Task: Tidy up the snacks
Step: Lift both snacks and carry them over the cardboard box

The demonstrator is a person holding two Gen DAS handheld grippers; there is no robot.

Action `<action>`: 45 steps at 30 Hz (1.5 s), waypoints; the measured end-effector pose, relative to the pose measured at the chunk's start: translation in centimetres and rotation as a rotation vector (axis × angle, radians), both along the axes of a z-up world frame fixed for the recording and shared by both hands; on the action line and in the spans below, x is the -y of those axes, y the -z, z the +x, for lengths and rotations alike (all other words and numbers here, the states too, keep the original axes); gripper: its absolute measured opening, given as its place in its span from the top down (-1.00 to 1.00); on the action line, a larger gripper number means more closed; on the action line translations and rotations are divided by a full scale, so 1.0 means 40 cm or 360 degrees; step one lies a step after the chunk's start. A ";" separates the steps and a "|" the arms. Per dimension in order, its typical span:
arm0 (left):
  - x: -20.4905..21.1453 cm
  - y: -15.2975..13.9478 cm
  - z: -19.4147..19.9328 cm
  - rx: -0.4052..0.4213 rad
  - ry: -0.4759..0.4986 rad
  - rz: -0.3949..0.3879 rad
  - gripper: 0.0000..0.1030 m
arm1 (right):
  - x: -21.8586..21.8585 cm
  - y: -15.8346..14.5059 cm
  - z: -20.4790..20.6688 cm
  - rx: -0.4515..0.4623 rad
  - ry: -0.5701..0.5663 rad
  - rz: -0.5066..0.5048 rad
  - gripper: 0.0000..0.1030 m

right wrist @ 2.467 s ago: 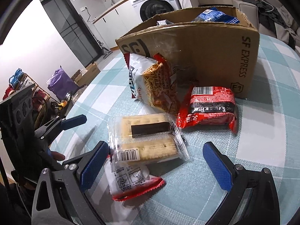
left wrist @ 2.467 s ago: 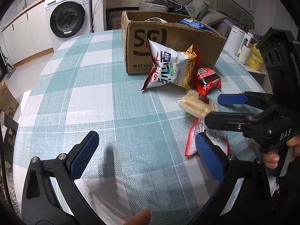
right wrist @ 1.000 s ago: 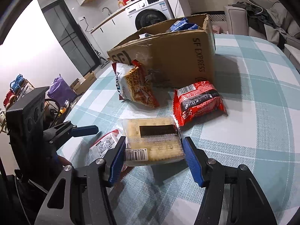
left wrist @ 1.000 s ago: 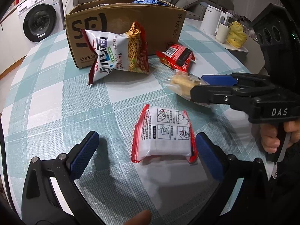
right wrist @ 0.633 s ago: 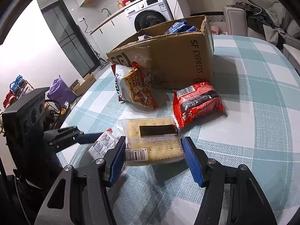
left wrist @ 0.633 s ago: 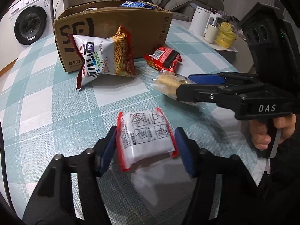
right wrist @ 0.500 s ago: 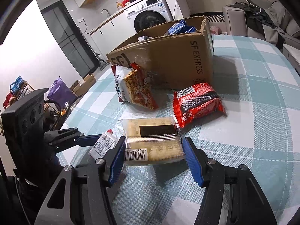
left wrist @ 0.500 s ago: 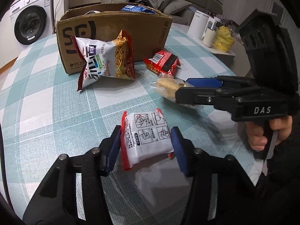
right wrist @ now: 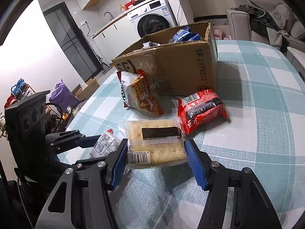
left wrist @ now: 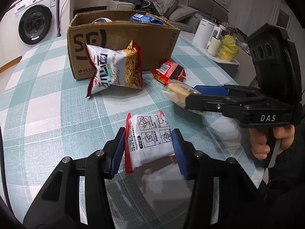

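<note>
Snack packets sit clamped: left gripper (left wrist: 148, 150) squeezes the white-backed packet (left wrist: 149, 139), right gripper (right wrist: 156, 157) the cracker pack (right wrist: 154, 143), long axis left-right.

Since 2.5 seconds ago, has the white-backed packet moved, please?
Yes: the white-backed packet, now in the left claw, sits farther from the cardboard box.

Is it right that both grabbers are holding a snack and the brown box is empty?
Not quite: the cardboard box is not empty. The right wrist view shows a blue packet inside it. The rest is right: the left gripper squeezes the white-backed packet, and the right gripper squeezes the cracker pack.
</note>
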State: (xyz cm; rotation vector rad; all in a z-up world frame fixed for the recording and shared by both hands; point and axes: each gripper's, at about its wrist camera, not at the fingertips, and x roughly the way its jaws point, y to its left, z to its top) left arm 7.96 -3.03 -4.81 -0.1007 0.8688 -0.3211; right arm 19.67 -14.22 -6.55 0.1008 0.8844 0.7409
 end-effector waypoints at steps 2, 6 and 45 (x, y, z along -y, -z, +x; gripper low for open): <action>-0.008 -0.010 -0.003 0.0013 -0.0015 -0.0009 0.12 | 0.004 -0.009 -0.002 0.0009 0.0009 0.0017 -0.19; -0.022 -0.030 -0.007 0.0048 -0.0044 -0.0010 0.12 | 0.007 -0.026 -0.009 0.0039 0.0012 0.0029 -0.19; -0.126 -0.321 0.108 0.0446 -0.0287 0.0008 0.12 | 0.034 -0.260 0.029 0.0345 0.0138 0.0196 -0.19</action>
